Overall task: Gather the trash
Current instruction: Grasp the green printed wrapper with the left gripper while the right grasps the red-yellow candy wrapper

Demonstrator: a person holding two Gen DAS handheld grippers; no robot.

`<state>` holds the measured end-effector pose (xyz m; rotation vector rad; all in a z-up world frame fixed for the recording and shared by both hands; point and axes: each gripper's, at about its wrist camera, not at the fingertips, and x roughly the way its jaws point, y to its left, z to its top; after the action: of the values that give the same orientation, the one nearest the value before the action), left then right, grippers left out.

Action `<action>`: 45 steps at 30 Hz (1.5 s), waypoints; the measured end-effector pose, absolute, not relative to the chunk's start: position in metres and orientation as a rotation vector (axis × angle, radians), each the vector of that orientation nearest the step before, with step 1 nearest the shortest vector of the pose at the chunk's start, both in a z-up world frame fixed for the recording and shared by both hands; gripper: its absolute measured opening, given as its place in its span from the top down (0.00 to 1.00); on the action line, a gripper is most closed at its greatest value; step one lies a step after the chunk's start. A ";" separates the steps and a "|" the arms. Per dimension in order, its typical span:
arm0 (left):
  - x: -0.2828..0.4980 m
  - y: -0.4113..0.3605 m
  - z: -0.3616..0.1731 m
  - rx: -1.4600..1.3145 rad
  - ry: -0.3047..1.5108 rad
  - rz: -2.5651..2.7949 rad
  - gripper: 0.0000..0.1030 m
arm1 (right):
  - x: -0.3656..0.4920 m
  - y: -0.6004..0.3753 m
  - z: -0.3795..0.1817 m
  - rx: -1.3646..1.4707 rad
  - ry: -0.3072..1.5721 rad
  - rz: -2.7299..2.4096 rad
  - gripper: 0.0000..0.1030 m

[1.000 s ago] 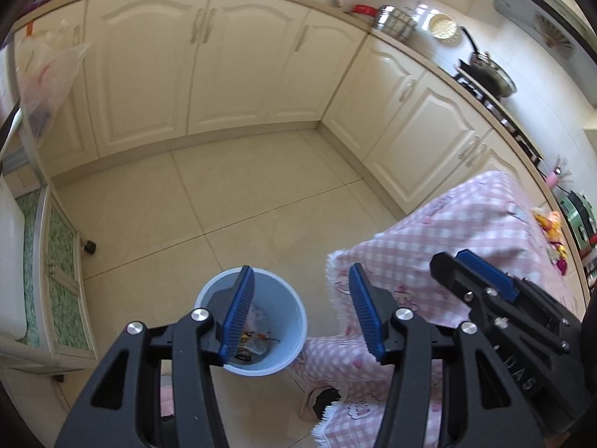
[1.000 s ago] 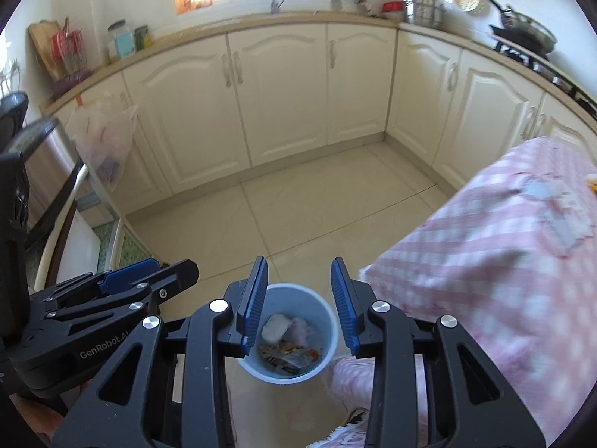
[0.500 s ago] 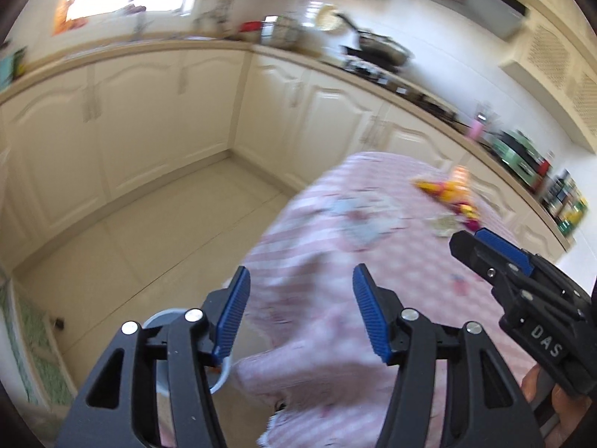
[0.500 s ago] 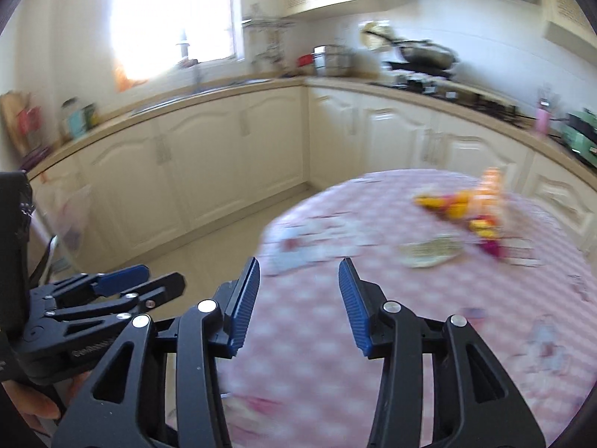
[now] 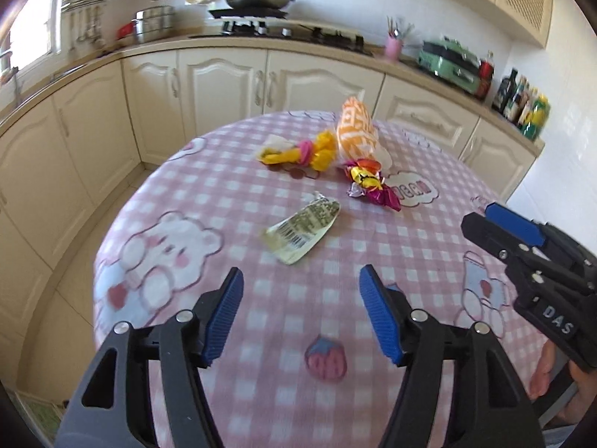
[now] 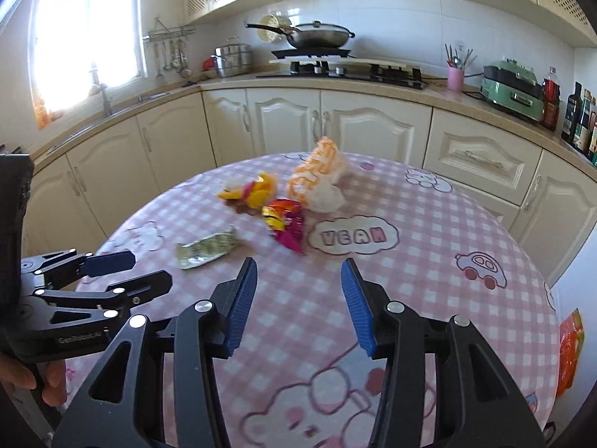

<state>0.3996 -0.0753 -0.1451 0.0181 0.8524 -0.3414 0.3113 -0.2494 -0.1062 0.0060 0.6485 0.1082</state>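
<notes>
Trash lies on a round table with a pink checked cloth point(image 5: 231, 194) point(image 6: 447, 298). A flat green-and-white wrapper point(image 5: 302, 229) point(image 6: 207, 248) is nearest. Behind it lie a yellow-and-pink wrapper point(image 5: 298, 151) point(image 6: 250, 192), a shiny magenta-and-gold wrapper point(image 5: 369, 184) point(image 6: 285, 220) and an orange-and-white bag point(image 5: 354, 134) point(image 6: 317, 171). My left gripper point(image 5: 300, 311) hovers over the cloth short of the flat wrapper, its jaws opening with nothing between them. My right gripper point(image 6: 298, 298) hangs above the cloth near the magenta wrapper, jaws also opening and empty.
Cream kitchen cabinets point(image 6: 283, 123) ring the table, with a stove and pan point(image 6: 317, 37) on the counter. A green appliance point(image 6: 511, 86) and bottles point(image 6: 582, 115) stand at the right. An orange packet point(image 6: 569, 351) hangs at the table's right edge.
Both grippers have swung up and away from the blue bin on the floor to the table top. Their jaws stand wider apart than before.
</notes>
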 end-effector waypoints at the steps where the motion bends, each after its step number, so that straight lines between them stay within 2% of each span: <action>1: 0.410 -0.082 -0.151 0.043 0.873 -0.328 0.38 | 0.314 -0.254 -0.108 0.009 0.657 0.108 0.53; 11: 0.461 -0.108 -0.169 0.160 0.902 -0.294 0.39 | 0.359 -0.260 -0.126 -0.034 0.749 0.127 0.48; 12: 0.464 -0.109 -0.170 0.161 0.900 -0.294 0.44 | 0.362 -0.258 -0.127 -0.040 0.756 0.132 0.48; 13: 0.466 -0.111 -0.169 0.162 0.896 -0.296 0.59 | 0.365 -0.256 -0.127 -0.045 0.760 0.144 0.47; 14: 0.468 -0.111 -0.168 0.160 0.890 -0.295 0.68 | 0.368 -0.254 -0.127 -0.052 0.764 0.151 0.47; 16: 0.471 -0.110 -0.168 0.151 0.888 -0.292 0.81 | 0.375 -0.248 -0.128 -0.082 0.764 0.156 0.47; 19: 0.473 -0.102 -0.166 0.101 0.881 -0.287 0.88 | 0.390 -0.238 -0.131 -0.108 0.779 0.150 0.46; 25: 0.462 -0.078 -0.157 0.032 0.838 -0.259 0.89 | 0.408 -0.223 -0.139 -0.135 0.815 0.142 0.46; 26: 0.460 -0.078 -0.155 0.030 0.833 -0.257 0.89 | 0.410 -0.223 -0.140 -0.138 0.822 0.137 0.53; 28: 0.456 -0.072 -0.152 0.019 0.820 -0.255 0.89 | 0.414 -0.221 -0.143 -0.148 0.839 0.131 0.78; 36: 0.426 -0.039 -0.132 -0.029 0.769 -0.230 0.89 | 0.377 -0.203 -0.122 -0.150 0.775 0.175 0.79; 45: 0.368 0.024 -0.120 -0.084 0.727 -0.148 0.89 | 0.315 -0.137 -0.090 -0.156 0.693 0.339 0.79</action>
<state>0.3682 0.0240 -0.1200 -0.0844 0.7274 -0.1479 0.3150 -0.1366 -0.0901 -0.1559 0.6929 0.3391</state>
